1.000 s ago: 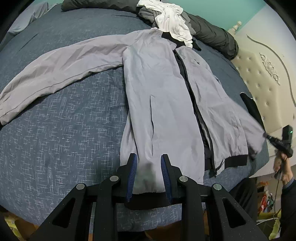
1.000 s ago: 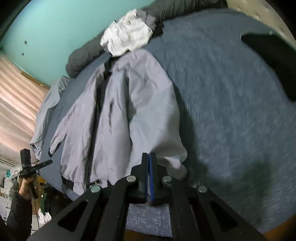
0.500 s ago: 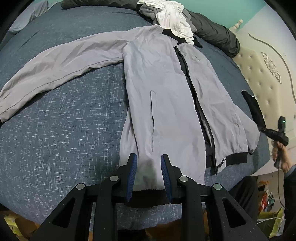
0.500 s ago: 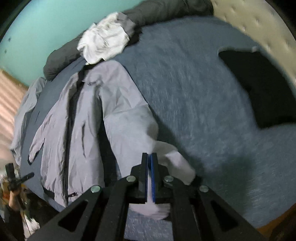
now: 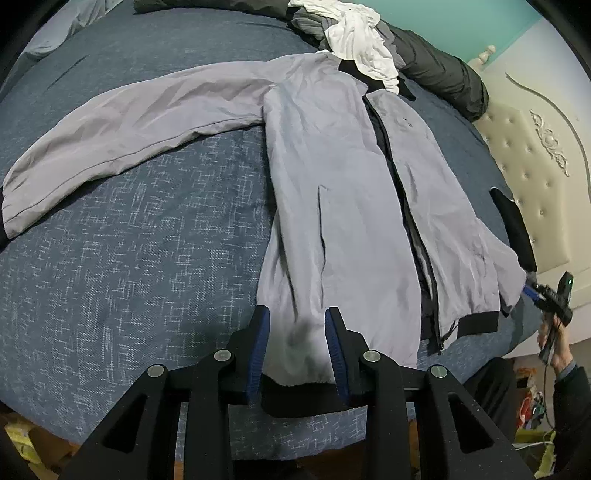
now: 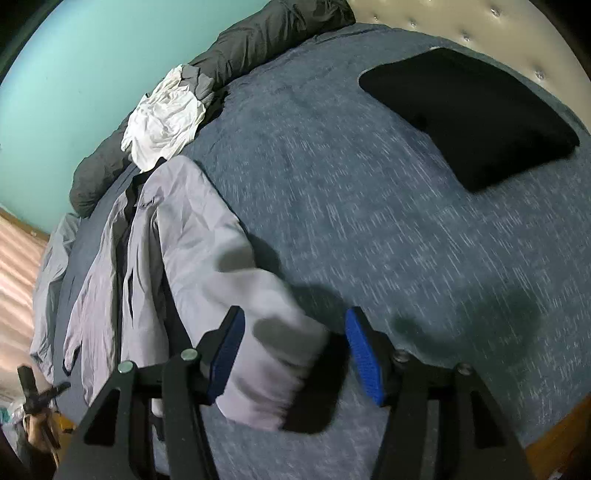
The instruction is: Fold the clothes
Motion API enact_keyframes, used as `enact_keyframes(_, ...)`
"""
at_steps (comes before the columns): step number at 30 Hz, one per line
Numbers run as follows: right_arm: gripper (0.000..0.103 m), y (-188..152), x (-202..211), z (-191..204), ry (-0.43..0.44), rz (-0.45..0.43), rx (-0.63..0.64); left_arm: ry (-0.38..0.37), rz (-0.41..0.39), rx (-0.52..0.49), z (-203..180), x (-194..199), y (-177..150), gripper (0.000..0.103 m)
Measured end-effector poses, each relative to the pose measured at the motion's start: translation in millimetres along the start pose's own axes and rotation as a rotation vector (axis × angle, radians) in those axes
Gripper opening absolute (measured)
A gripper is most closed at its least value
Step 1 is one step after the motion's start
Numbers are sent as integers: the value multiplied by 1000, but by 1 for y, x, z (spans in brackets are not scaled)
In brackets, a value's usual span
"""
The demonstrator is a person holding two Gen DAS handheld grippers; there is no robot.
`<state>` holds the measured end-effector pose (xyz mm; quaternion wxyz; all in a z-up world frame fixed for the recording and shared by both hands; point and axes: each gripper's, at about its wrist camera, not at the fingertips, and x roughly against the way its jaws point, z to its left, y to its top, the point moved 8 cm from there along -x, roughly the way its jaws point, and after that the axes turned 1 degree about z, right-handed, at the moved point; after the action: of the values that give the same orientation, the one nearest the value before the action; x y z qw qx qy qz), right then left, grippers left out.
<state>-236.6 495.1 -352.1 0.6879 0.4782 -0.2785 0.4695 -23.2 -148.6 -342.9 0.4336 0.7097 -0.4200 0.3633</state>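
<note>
A grey zip jacket point(image 5: 332, 206) lies face up on the blue bed point(image 5: 129, 277), one sleeve point(image 5: 129, 122) stretched out to the left. My left gripper point(image 5: 295, 321) straddles the jacket's bottom hem. Its jaws are opening, and the cloth lies flat between the pads. In the right wrist view the same jacket point(image 6: 184, 240) lies at the left. Its other sleeve point(image 6: 266, 332), with a black cuff point(image 6: 317, 398), rests loose between the fingers of my right gripper point(image 6: 295, 354). Those jaws are opening too, well clear of the cloth.
A crumpled white garment point(image 5: 362, 40) and a dark rolled quilt point(image 5: 443, 74) lie past the jacket's collar. A folded black item point(image 6: 469, 110) sits near the cream headboard point(image 6: 480, 22). The bed's wooden edge is just below both grippers.
My right gripper swung along the bed with the sleeve end, then opened and let it go. The left gripper stayed at the hem and its jaws widened a little.
</note>
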Motion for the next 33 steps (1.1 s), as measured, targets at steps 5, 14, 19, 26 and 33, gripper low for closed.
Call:
enact_keyframes(5, 58, -29, -10, 5, 56, 52, 39, -2, -4, -9, -9, 0, 4, 34)
enact_keyframes(14, 27, -42, -34, 19, 86, 88, 78, 6, -1, -45, -24, 2, 5, 34)
enact_keyframes(19, 3, -29, -27, 15, 57, 54, 73, 14, -1, -40, -23, 2, 6, 35)
enact_keyframes(26, 0, 25, 26, -33, -7, -105, -38, 20, -2, -31, -20, 1, 8, 35)
enact_keyframes(33, 1, 57, 52, -58, -8, -124, -48, 16, 4, -24, -23, -6, 9, 35)
